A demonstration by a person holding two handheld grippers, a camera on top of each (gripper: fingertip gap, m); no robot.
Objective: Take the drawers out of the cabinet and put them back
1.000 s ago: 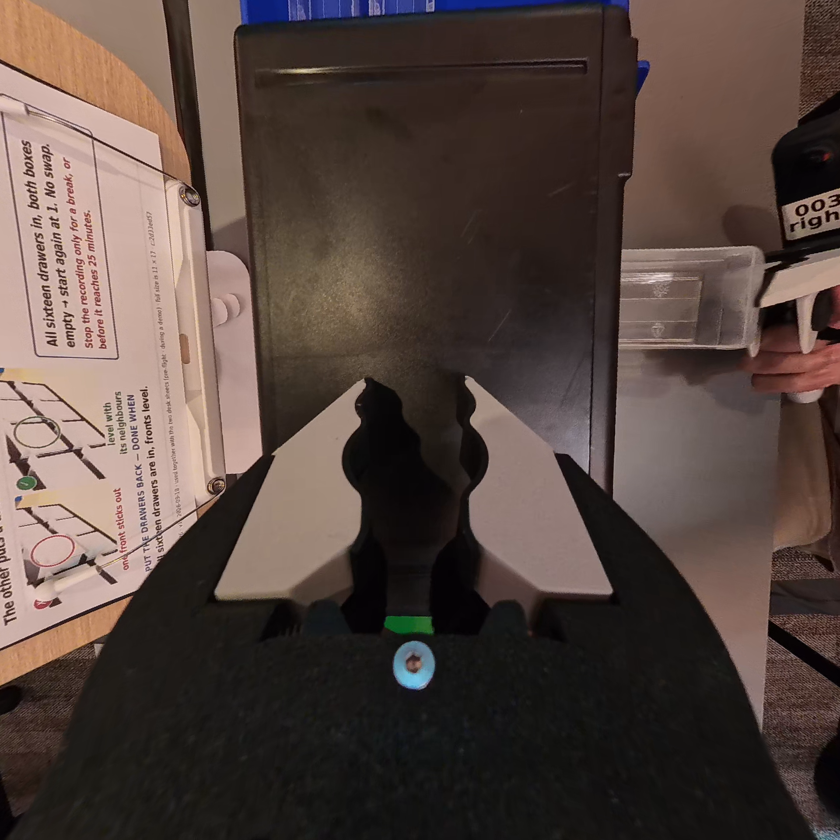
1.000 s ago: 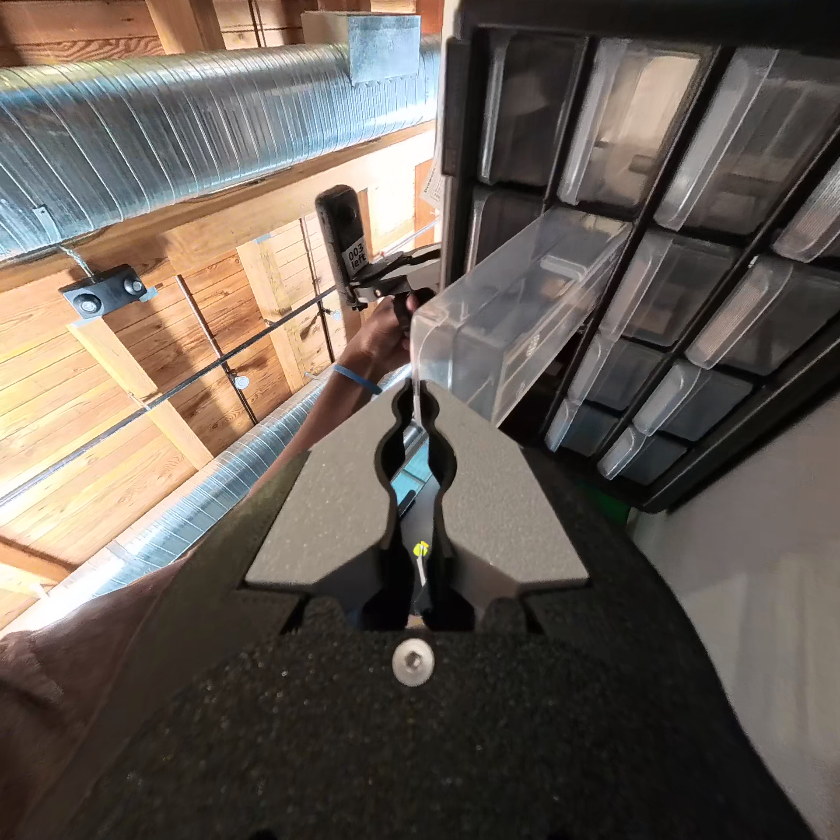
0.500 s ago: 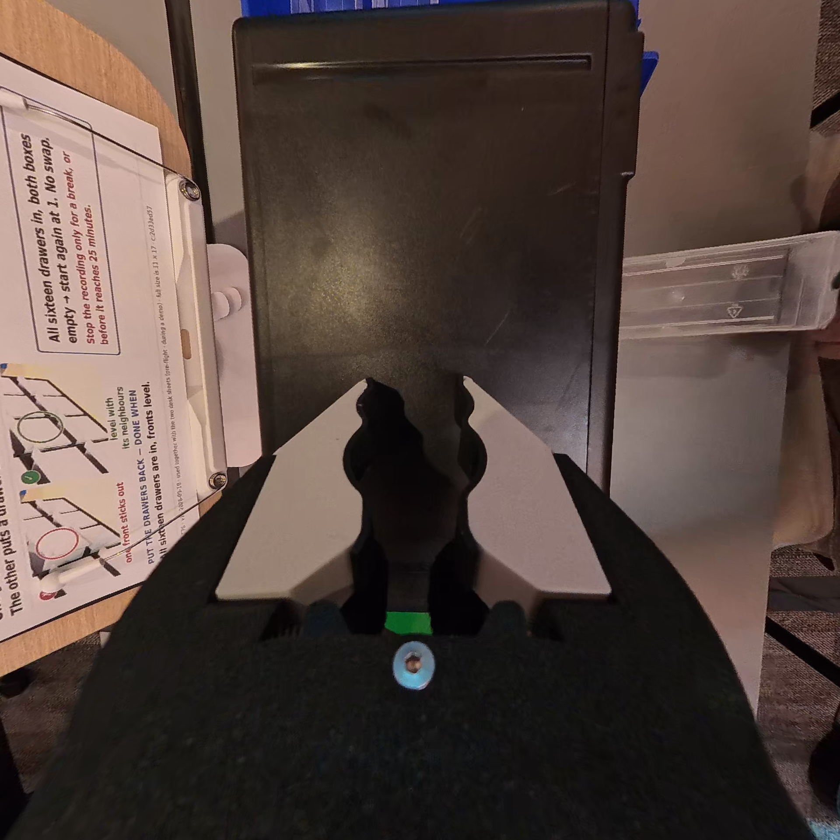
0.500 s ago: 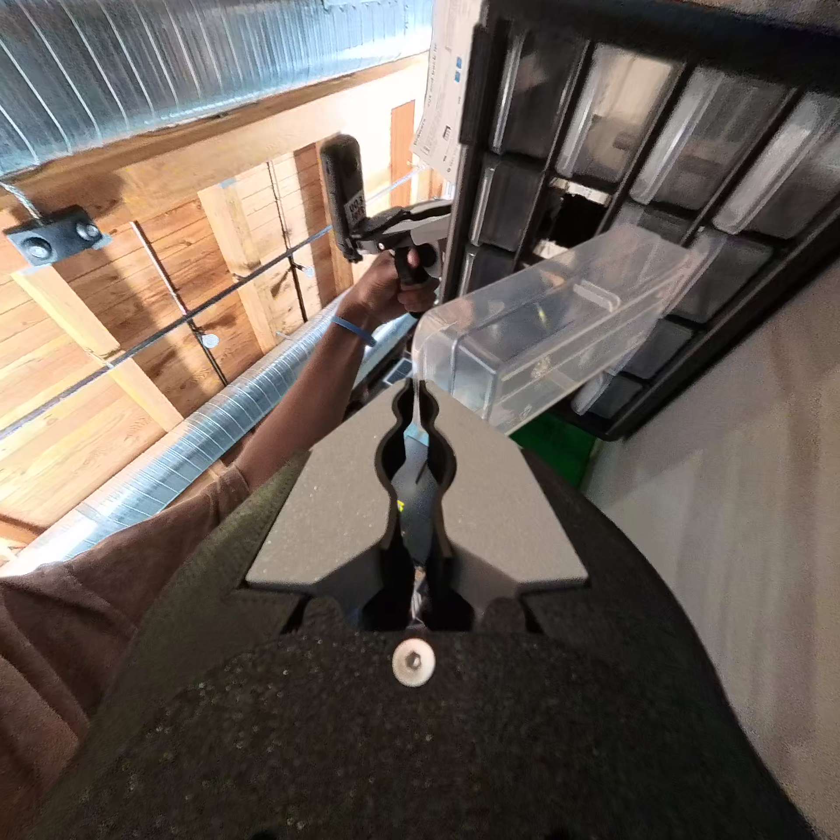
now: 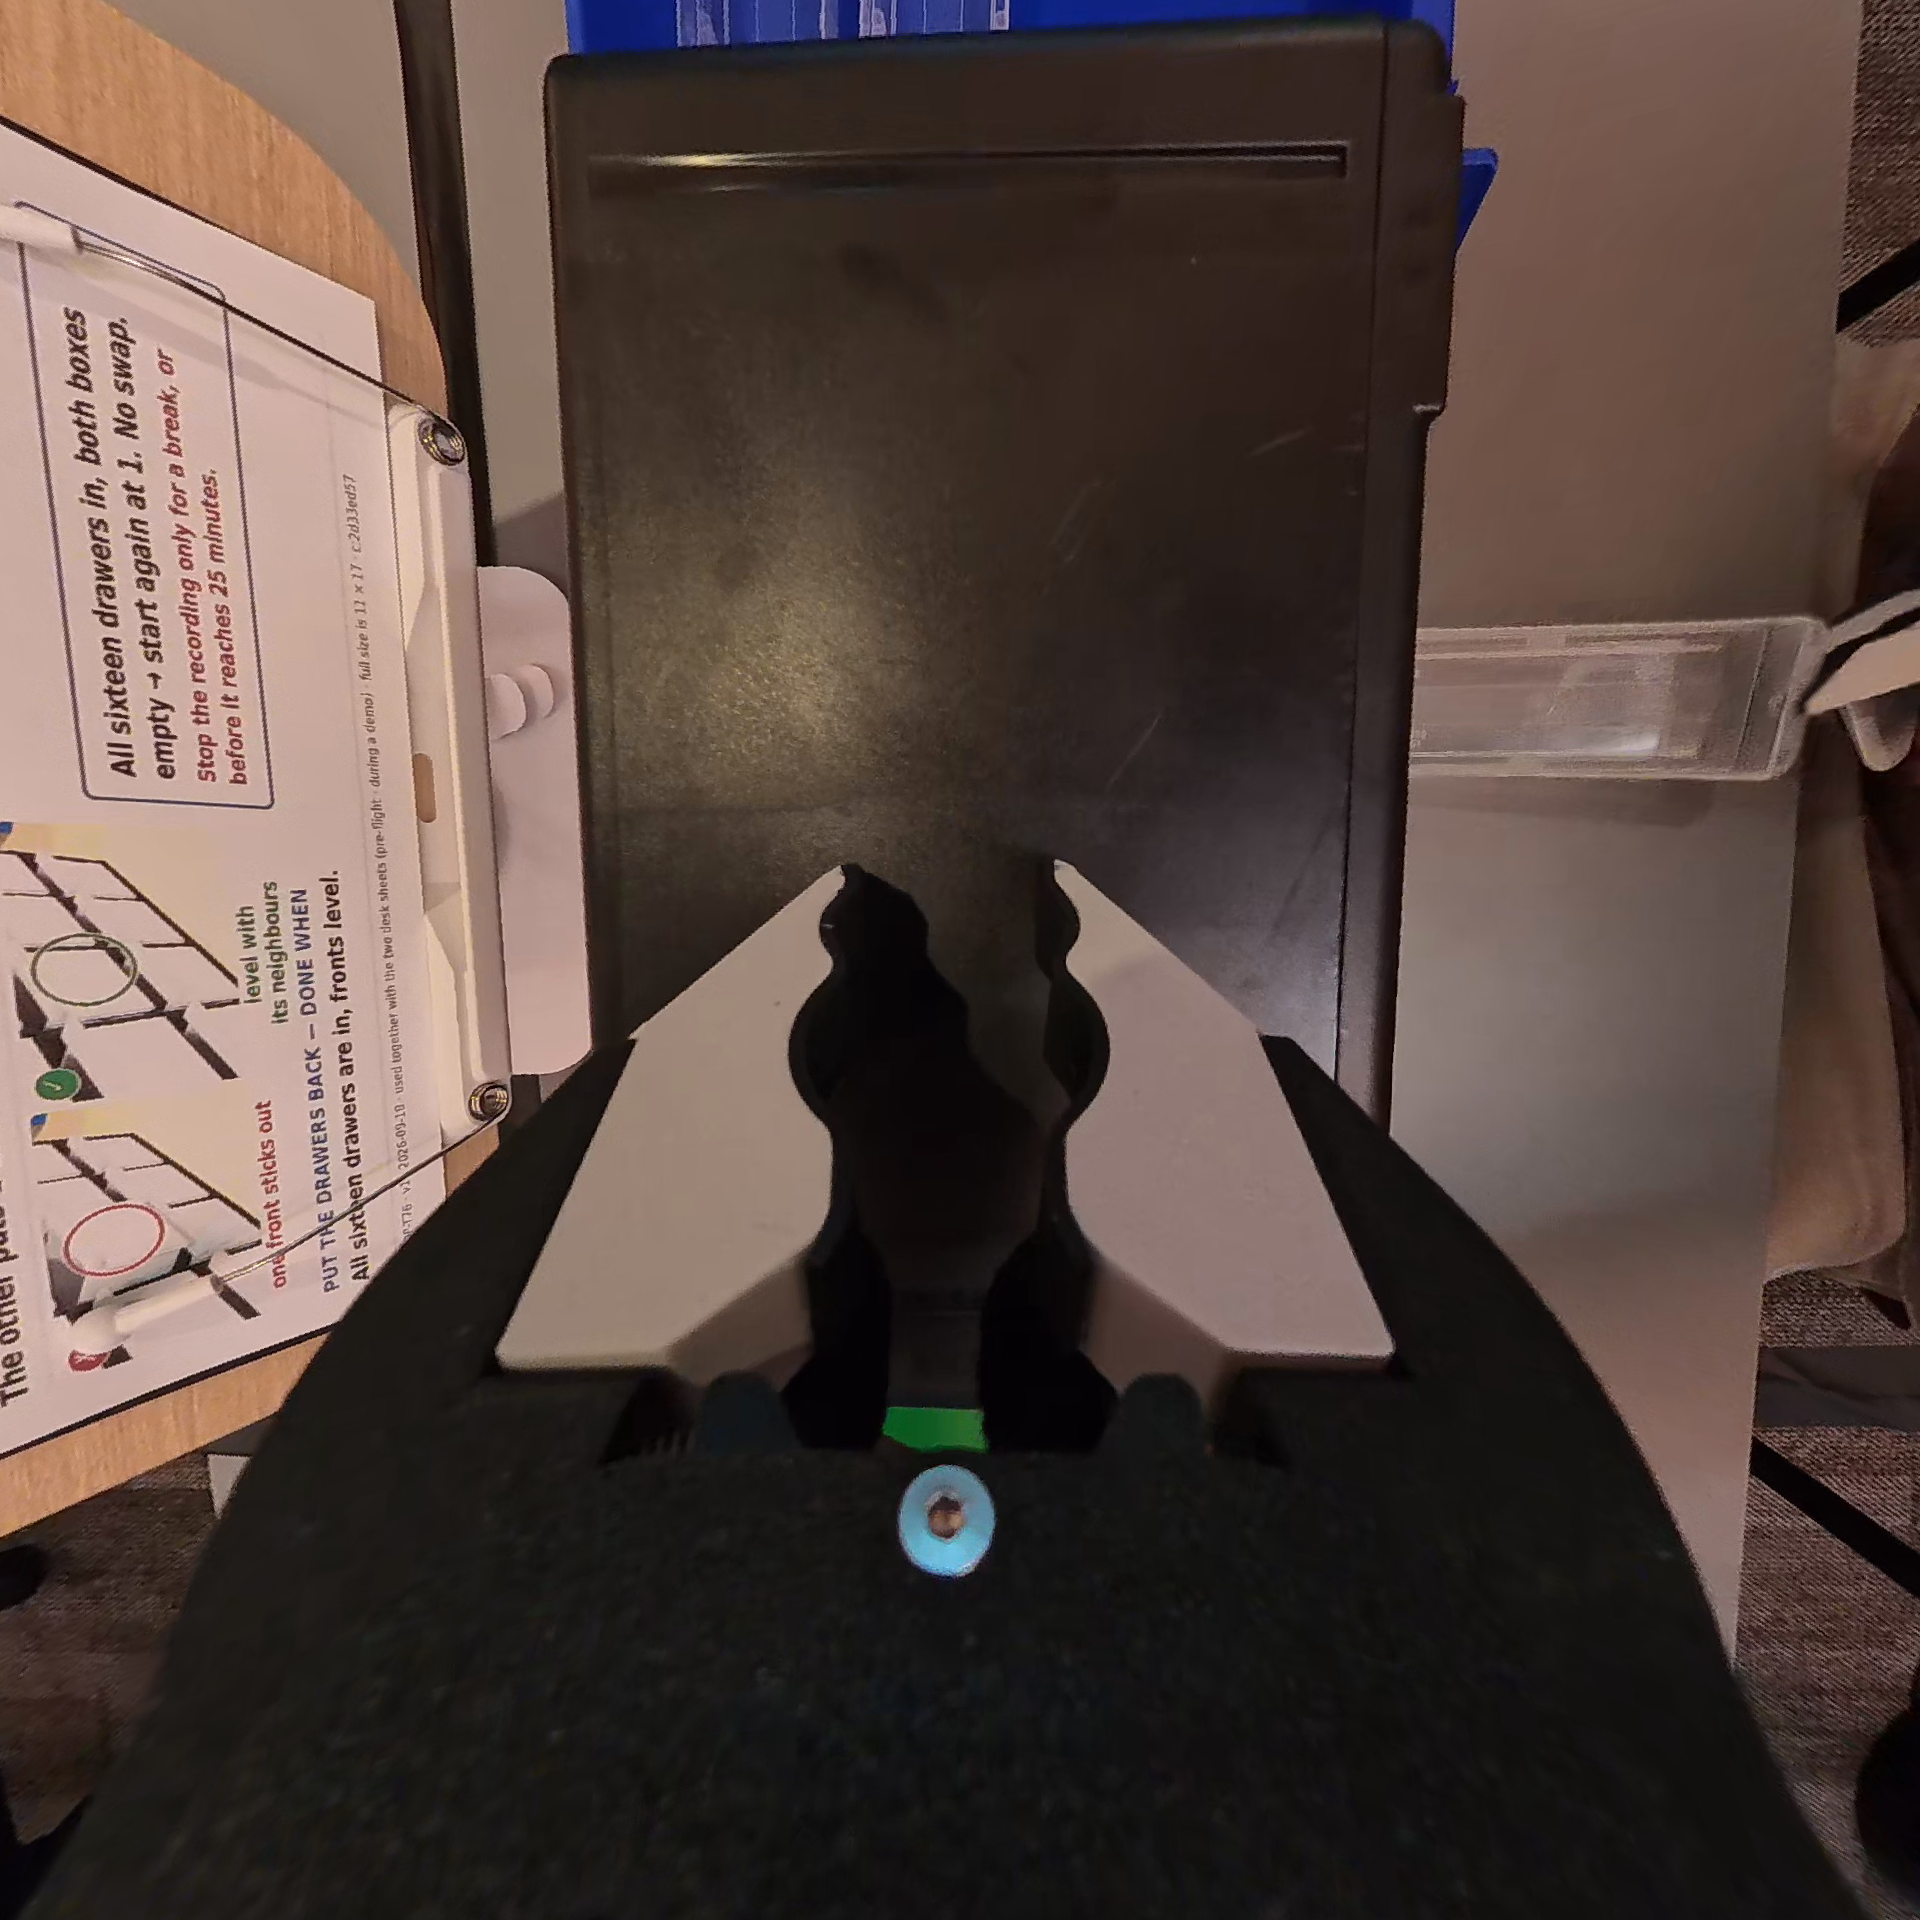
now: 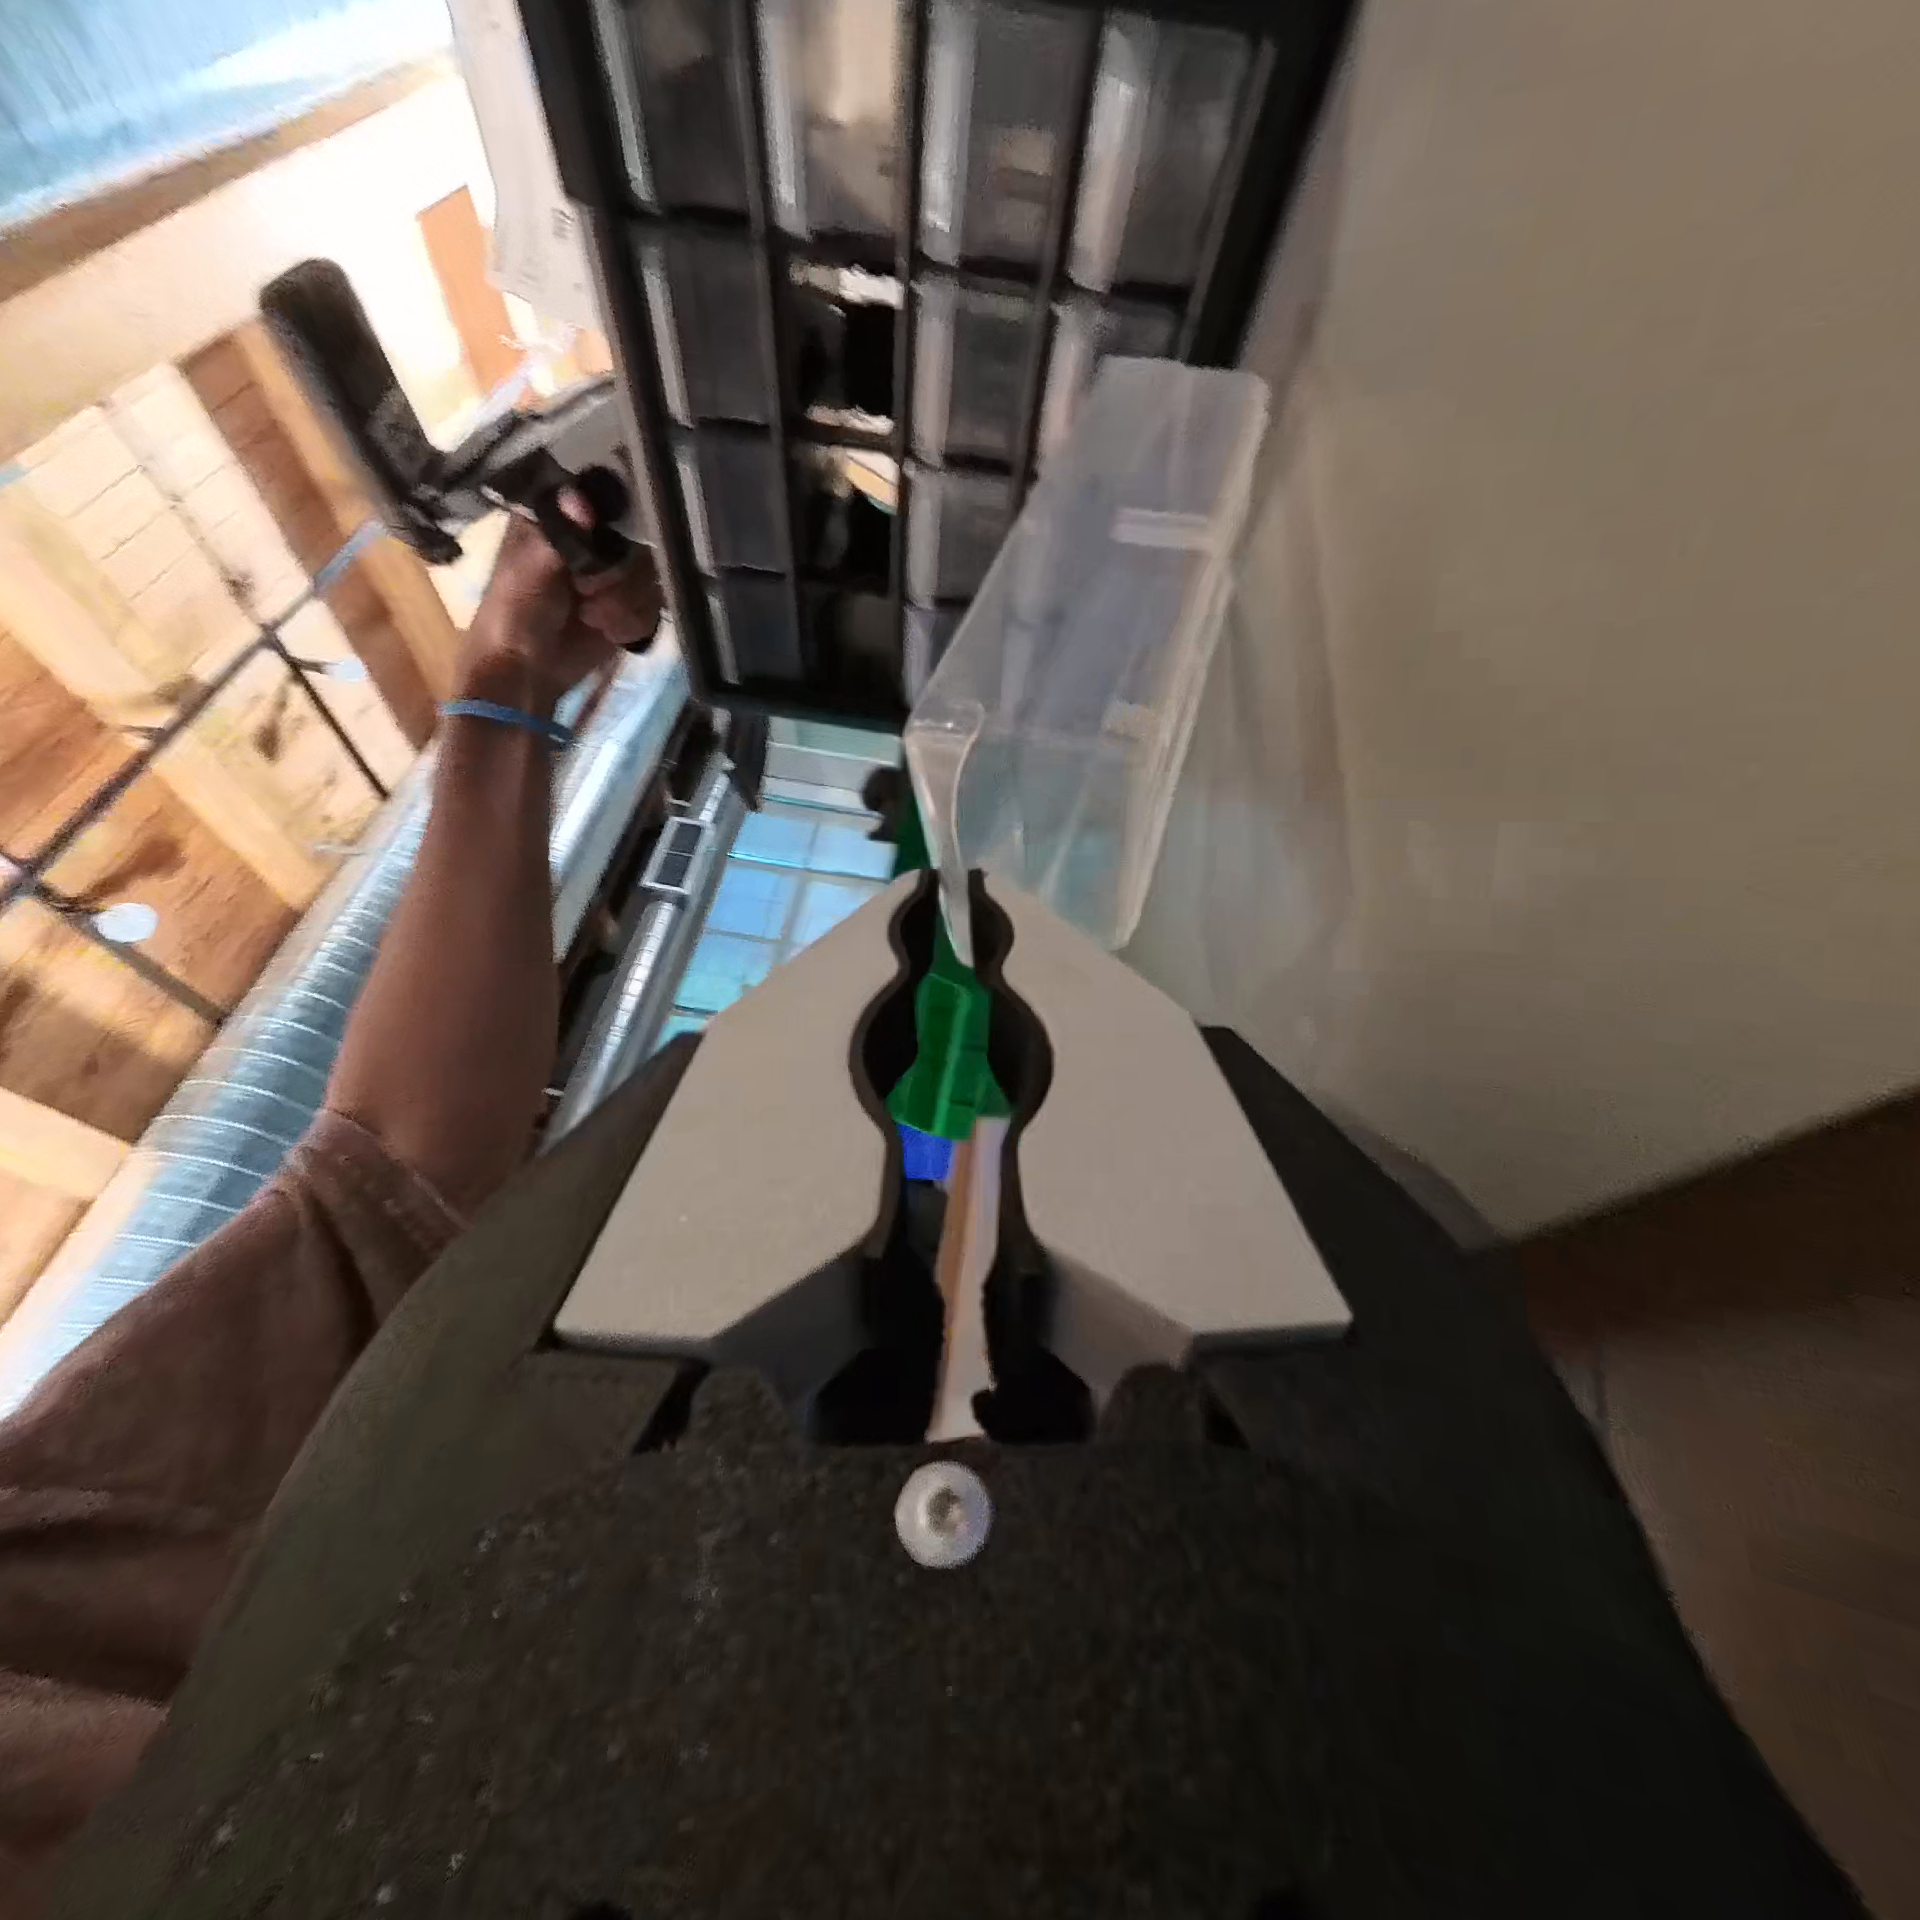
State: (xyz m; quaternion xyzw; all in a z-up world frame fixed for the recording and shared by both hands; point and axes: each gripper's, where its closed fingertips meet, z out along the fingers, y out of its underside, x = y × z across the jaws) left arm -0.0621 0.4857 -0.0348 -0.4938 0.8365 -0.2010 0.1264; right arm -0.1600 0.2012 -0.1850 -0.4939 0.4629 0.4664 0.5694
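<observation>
The black drawer cabinet (image 5: 987, 468) fills the left wrist view, seen on its plain top side. My left gripper (image 5: 948, 873) is open and empty, with its fingers over that black surface. My right gripper (image 6: 948, 883) is shut on the front lip of a clear plastic drawer (image 6: 1101, 665). It holds the drawer clear of the cabinet front (image 6: 935, 156), next to the white surface. Two slots in the cabinet (image 6: 847, 343) look empty; the other slots hold clear drawers. The held drawer also shows at the right in the left wrist view (image 5: 1590, 701).
A printed sheet in a clear holder (image 5: 187, 727) lies on a wooden table left of the cabinet. A white surface (image 5: 1579, 1039) runs along the cabinet's right side. A person's hand (image 6: 582, 592) holds the other gripper by the cabinet. Green and blue blocks (image 6: 940, 1049) show behind my right fingers.
My right gripper has drawn the clear drawer fully out of its slot and swung it away from the cabinet front toward the white surface. My left gripper has stayed in place.
</observation>
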